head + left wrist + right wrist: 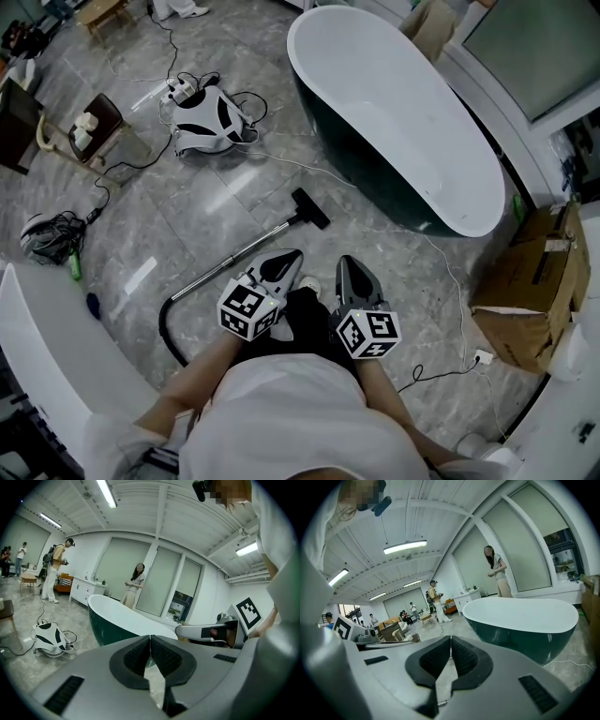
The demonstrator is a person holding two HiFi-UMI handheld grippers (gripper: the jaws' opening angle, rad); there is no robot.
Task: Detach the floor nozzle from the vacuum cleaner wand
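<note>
Closest to the lens: person in a white top, standing, holding two tools at waist level. Item one, left gripper (289,260): jaws pressed together with nothing between them, seen plainly in its own view (150,637). Item two, right gripper (451,638): likewise shut and empty, carried just beside the left one (349,264). Pose of both: side by side in front of the body, marker cubes nearest the person, noses pointing forward and slightly down toward the bathtub (403,122). Neither touches anything. Item three, floor nozzle (309,207): black, lying on the grey tile just off the bathtub's dark outer wall. Item four, wand (239,253): bright metal tube, fitted to the nozzle, running from the bathtub side back toward the person, where a black hose (169,330) curls away. Handling, by my reckoning: nozzle is rigid plastic and light; the tube is stiff, smooth and likely slippery, and free to roll on the tile. Best hold looks to be one tool clamped on the tube close to the joint and the other on the nozzle's neck, pulling straight apart; any release catch is too small to make out. Sundry: cardboard box (530,281) past the bathtub's nearer end, thin cables trailing along the floor beside it.
</note>
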